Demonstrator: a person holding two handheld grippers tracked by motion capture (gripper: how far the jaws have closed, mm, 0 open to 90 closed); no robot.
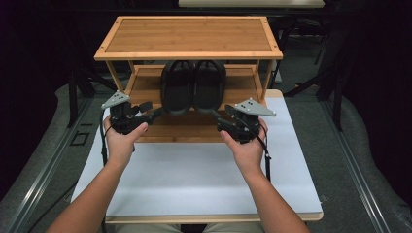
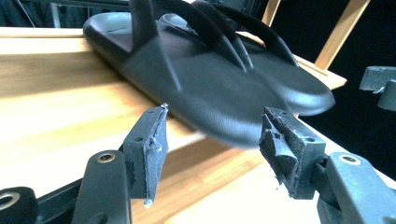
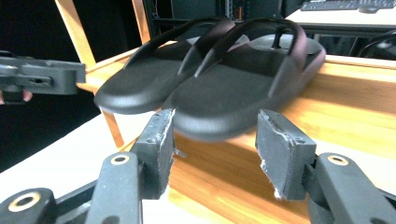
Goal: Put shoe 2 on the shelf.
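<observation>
- The left gripper (image 1: 156, 112) is hovering with its jaws spread wide and nothing between them, just in front of the heel of the left sandal (image 1: 178, 87)
- The right gripper (image 1: 217, 116) is likewise gaping wide and empty, just short of the right sandal (image 1: 209, 86)
- Both sandals are lying side by side, touching, on the middle shelf of a wooden rack (image 1: 188, 53), heels overhanging its edge toward the grippers

Forearms: bare, sleeveless
Left gripper (image 1: 154, 113): black; grey three-cornered plate; black cable at 6 o'clock
Right gripper (image 1: 216, 115): black; grey dotted plate; worn pads (image 3: 275, 154)
</observation>
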